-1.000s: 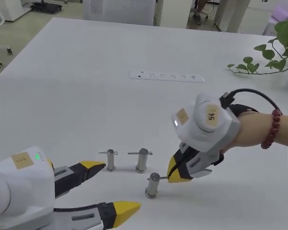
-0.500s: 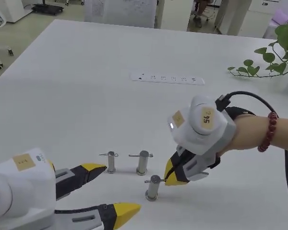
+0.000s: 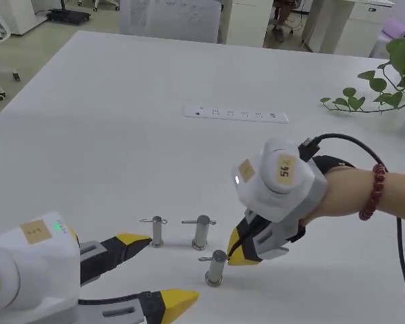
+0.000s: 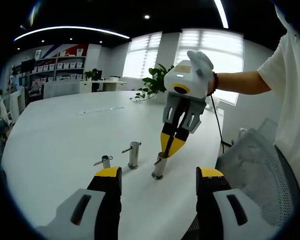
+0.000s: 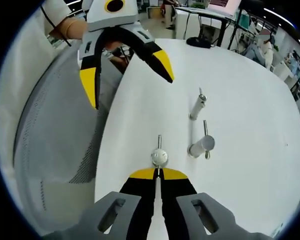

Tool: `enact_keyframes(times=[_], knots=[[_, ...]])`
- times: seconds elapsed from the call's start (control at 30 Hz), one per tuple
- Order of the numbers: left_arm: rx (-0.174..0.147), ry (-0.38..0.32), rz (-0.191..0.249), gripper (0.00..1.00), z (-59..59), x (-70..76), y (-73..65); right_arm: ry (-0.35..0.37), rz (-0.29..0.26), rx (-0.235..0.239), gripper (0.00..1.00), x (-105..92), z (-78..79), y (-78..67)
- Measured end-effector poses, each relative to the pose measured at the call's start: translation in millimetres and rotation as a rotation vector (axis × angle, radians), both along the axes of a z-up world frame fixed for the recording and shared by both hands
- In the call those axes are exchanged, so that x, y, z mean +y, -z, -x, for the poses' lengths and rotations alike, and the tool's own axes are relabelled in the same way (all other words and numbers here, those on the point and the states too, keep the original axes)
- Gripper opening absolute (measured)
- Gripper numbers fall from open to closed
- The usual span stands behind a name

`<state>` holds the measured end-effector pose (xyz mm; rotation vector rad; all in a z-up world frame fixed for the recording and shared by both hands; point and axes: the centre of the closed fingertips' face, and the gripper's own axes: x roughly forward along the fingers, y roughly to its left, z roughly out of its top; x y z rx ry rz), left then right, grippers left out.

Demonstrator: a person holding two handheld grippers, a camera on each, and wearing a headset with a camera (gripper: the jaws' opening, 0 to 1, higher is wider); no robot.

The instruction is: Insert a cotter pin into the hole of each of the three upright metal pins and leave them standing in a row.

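On the smooth white worktop point(image 3: 121, 135), the right gripper point(image 3: 235, 251) tilts downward, clamped on a thin wire cotter pin point(image 3: 206, 258) at the nearest cylindrical metal pin point(image 3: 216, 270); left gripper point(image 3: 163, 268) stands apart

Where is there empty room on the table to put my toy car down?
The wide bare stretch of table between the power strip and the three metal pins is free. It's crowded near the pins: the right gripper pinches a cotter pin there, and the open left gripper sits close.
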<state>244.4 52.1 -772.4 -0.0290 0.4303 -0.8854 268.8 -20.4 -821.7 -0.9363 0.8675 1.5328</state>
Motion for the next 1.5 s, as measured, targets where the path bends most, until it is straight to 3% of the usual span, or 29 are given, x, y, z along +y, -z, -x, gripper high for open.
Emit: enact_keyframes(times=[0.4, 1.5], knots=[[-0.005, 0.006, -0.006, 0.59, 0.9, -1.6, -0.3, 0.037, -0.019, 0.015, 0.1, -7.3, -0.5, -2.9], [-0.005, -0.004, -0.001, 0.59, -1.5, -0.1, -0.8, 0.059, -0.052, 0.011, 0.05, 0.5, -1.5, -3.8]])
